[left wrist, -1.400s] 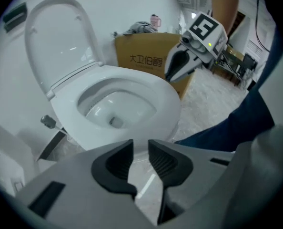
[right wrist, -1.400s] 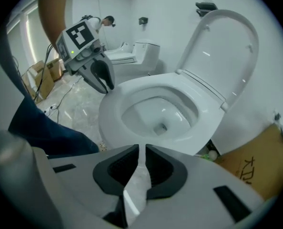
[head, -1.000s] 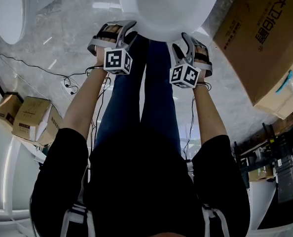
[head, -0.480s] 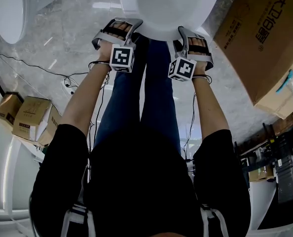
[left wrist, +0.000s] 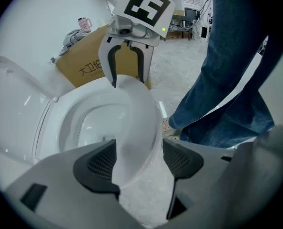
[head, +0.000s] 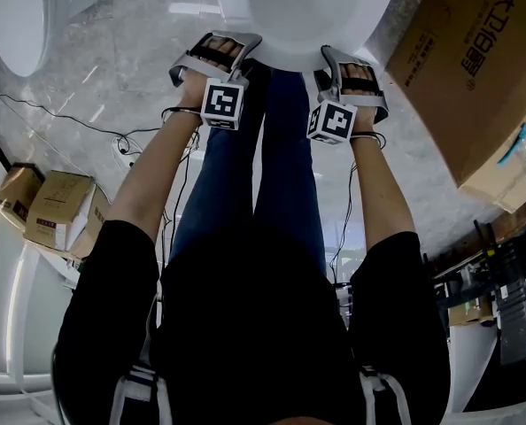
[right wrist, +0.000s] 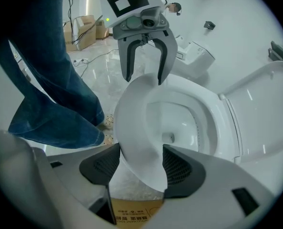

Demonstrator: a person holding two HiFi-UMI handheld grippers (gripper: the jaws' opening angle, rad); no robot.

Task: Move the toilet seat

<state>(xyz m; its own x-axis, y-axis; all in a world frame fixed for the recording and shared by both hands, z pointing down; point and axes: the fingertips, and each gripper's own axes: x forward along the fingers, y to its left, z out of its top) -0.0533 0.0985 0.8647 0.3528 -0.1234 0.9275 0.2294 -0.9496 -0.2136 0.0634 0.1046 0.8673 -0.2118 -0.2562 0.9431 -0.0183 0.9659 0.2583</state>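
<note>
Now that the jaws of our left gripper [left wrist: 139, 161] and right gripper [right wrist: 141, 166] have just been opening wide, loose astride the front rim of the toilet seat [left wrist: 136, 123] lowered on the bowl [right wrist: 179, 123], we back straight off without nudging it.

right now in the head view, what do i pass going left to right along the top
second white toilet → left tongs → right tongs → large cardboard box
</note>
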